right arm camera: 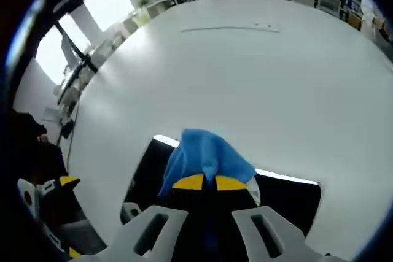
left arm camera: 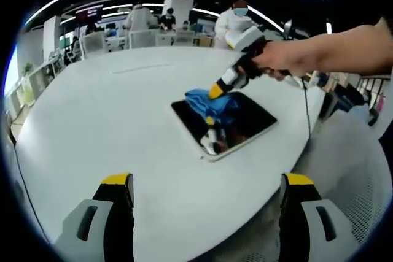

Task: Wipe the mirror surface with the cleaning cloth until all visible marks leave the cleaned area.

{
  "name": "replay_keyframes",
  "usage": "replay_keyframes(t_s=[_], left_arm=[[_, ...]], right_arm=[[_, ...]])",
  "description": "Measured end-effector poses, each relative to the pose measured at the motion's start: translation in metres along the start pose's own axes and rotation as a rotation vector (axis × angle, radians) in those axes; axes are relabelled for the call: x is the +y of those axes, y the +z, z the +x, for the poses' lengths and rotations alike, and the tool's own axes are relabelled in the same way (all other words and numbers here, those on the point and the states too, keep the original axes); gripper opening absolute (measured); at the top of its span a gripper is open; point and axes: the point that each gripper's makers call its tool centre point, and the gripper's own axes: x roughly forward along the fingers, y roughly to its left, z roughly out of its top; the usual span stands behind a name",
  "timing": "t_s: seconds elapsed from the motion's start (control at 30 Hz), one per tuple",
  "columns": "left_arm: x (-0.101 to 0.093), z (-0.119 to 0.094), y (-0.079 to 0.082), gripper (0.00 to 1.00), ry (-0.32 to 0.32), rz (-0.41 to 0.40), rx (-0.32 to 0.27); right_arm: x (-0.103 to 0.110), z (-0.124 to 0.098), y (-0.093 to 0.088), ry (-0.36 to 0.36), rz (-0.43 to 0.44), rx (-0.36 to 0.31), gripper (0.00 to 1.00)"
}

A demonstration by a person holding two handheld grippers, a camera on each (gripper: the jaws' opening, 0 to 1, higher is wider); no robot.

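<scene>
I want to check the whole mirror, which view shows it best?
The left gripper view: the mirror lies whole on the table. In the right gripper view the blue cloth and right gripper cover its middle.

Cloth (left arm camera: 212, 104) on mirror (left arm camera: 249, 128), mirror on table (left arm camera: 110, 121) nr its edge.

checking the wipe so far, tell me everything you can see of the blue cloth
The blue cloth is a soft, bright blue fabric, bunched into a crumpled wad rather than spread flat. The right gripper is shut on it, its yellow-tipped jaws closed together on the near edge. The cloth rests on the dark, glossy mirror, toward one end of it, and part of the glass beyond stays uncovered. In the left gripper view the mirror lies flat on the white table, reflecting the cloth.
</scene>
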Motion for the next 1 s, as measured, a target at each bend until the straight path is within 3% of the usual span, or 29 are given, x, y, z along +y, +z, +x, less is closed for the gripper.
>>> replay_keyframes(t_s=[0.13,0.3,0.43,0.53,0.57,0.67,0.73,0.93,1.0], left_arm=[[0.001,0.001,-0.001,1.0,0.003,0.024,0.016],[0.007,-0.001,0.0,1.0,0.02,-0.001,-0.01],[0.002,-0.003,0.01,1.0,0.008,0.018,-0.058],[-0.001,0.0,0.003,1.0,-0.011,0.01,-0.013],[-0.005,0.001,0.004,1.0,-0.031,0.018,-0.016],[-0.001,-0.001,0.006,1.0,-0.016,-0.004,-0.036],[-0.002,0.0,0.002,1.0,-0.019,-0.015,-0.016],[-0.003,0.0,0.005,1.0,-0.025,-0.016,-0.036],[-0.004,0.001,0.001,1.0,-0.03,-0.017,-0.008]], right_arm=[[0.0,-0.002,-0.001,0.006,-0.016,-0.013,0.0],[0.001,-0.004,-0.002,0.072,0.07,0.013,0.0],[0.001,-0.002,0.001,0.074,0.077,0.005,0.0],[0.0,-0.001,0.002,0.071,0.096,0.011,0.0],[-0.001,0.0,0.003,0.076,0.131,0.011,0.0],[-0.001,0.0,0.003,0.08,0.123,0.001,0.0],[-0.001,0.002,0.008,0.057,0.103,-0.047,0.0],[-0.001,0.004,0.011,0.06,0.107,-0.044,0.0],[-0.001,0.002,0.009,0.071,0.1,-0.051,0.0]])
